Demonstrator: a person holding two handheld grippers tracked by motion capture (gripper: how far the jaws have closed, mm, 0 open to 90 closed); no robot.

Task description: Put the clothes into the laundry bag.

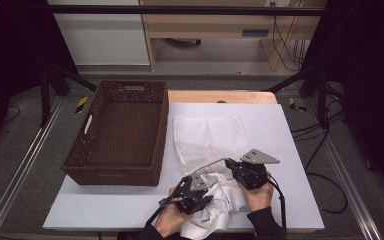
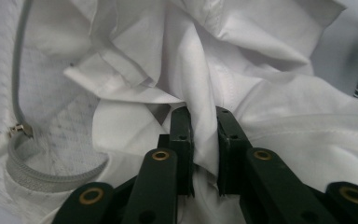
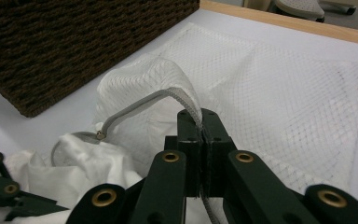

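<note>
White-covered surface (image 1: pixel 290 150) on a wood-edged frame, dark studio around, cables on the floor.

Right claw (image 3: pixel 201 122): jaws pinched tight on the grey zipper edge (image 3: pixel 186 100) of the white mesh laundry bag (image 3: pixel 279 88), holding the mouth lifted. Left claw (image 2: pixel 204 122): jaws clamped on a fold of the crumpled white cloth garment (image 2: pixel 242 60), fabric squeezed between the pads.

The garment sits at the near edge of the surface, right at the bag's mouth; the rest of the bag lies flat toward the middle. The dark brown woven rectangular basket (image 1: pixel 117 130) stands at the left, nothing in it.

Step looks like stuffing the garment into the bag. To do it well: keep the right claw high and steady so the mouth gapes, drive the left claw's bunch under the zipper edge and deep in, release only once inside, avoid snagging the zipper pull (image 2: pixel 20 129).

Pose: both hands low at the near edge, close together. The left one angles inward toward the right, while the right one points forward, slightly raised.
</note>
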